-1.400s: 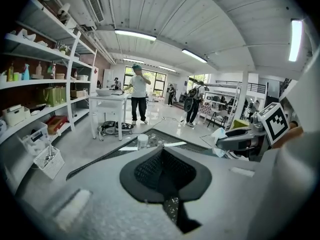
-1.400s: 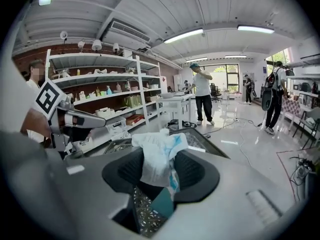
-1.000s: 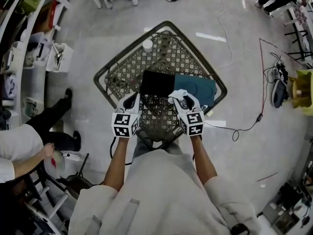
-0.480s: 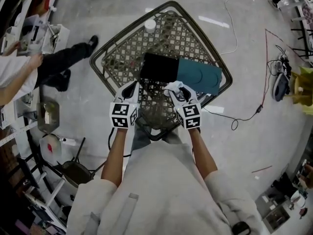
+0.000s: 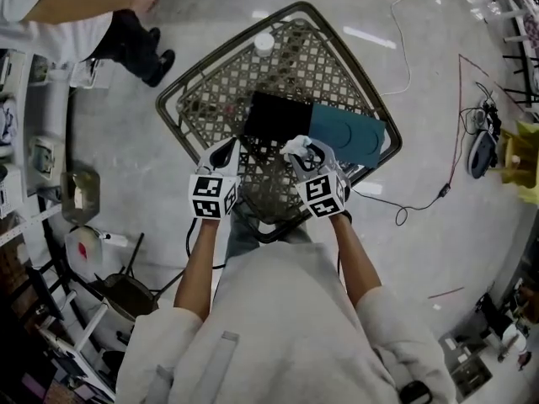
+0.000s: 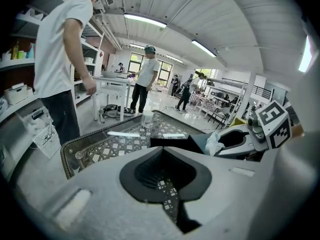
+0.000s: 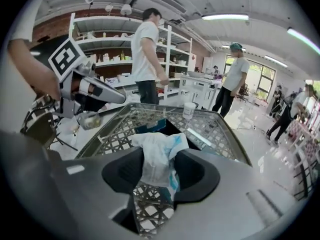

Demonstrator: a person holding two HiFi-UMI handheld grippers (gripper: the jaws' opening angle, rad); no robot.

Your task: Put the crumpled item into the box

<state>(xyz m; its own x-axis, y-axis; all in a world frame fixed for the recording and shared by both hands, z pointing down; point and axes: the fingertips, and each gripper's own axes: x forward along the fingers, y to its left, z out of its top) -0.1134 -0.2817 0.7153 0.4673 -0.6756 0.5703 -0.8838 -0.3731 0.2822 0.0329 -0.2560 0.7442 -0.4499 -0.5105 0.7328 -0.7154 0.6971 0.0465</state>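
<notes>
A black open box (image 5: 271,118) with a teal lid (image 5: 345,137) beside it sits on the lattice table (image 5: 210,116). My right gripper (image 5: 300,151) is shut on the crumpled white and pale blue item (image 5: 293,146), just short of the box's near edge. In the right gripper view the crumpled item (image 7: 156,154) stands up between the dark pads (image 7: 197,176). My left gripper (image 5: 223,156) hovers left of the box's near corner, with a narrow gap between its jaws and nothing in it (image 6: 162,171). From the left gripper view the item (image 6: 214,144) shows in the other gripper.
A white cup (image 5: 264,42) stands at the table's far corner. A person in a white shirt (image 5: 101,15) stands on the floor at the upper left, others further off. Cables (image 5: 421,200) trail on the floor to the right. Shelves line the left side.
The person at the left has walked from the lower left up to the upper left. My right gripper has edged slightly left with the item; the left one has barely moved.
</notes>
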